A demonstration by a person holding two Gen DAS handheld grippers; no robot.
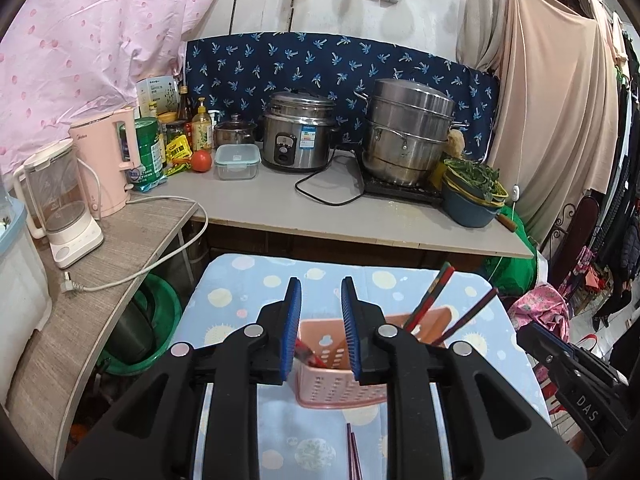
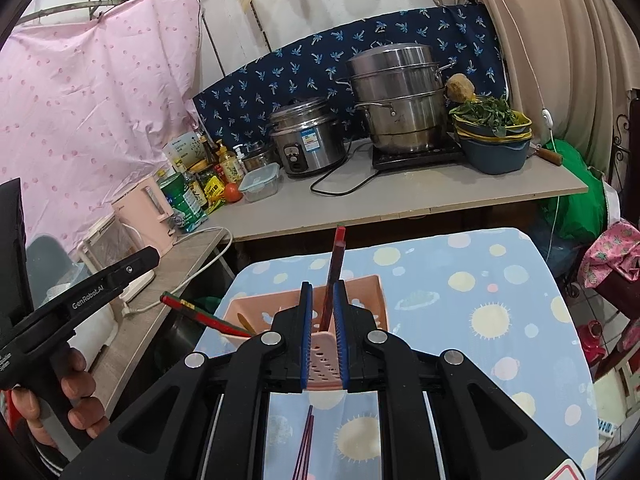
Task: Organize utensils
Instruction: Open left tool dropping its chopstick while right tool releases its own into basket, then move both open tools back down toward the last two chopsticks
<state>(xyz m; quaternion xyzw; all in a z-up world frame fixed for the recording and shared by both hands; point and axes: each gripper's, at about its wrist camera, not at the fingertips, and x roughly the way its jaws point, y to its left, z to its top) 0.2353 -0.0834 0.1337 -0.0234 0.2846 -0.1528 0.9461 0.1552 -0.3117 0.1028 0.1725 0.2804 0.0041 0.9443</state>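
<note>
From the left wrist camera I see my left gripper point(image 1: 320, 292) hovering above the pink perforated plastic basket point(image 1: 340, 384), its blue ribbed pads spread apart and holding nothing. The basket sits on the stool's blue dotted cloth point(image 1: 240, 300). 2 red-and-dark chopsticks point(image 1: 430, 296) lean out of the basket's far right side, and another red one point(image 1: 308, 354) lies low on its left. More chopsticks point(image 1: 354, 456) lie on the cloth, nearer me than the basket.

From the right wrist camera, my right gripper point(image 2: 322, 288) has its pads drawn close around a tall red chopstick point(image 2: 335, 268) standing in the basket point(image 2: 360, 292); I judge it pinched, though contact is hard to confirm. A red-and-green chopstick point(image 2: 200, 314) leans far out over the basket's left rim.

My worry: the light, thin-walled basket could tip or slide on the smooth cloth if I drag sideways, and slim lacquered sticks slip easily.
</note>
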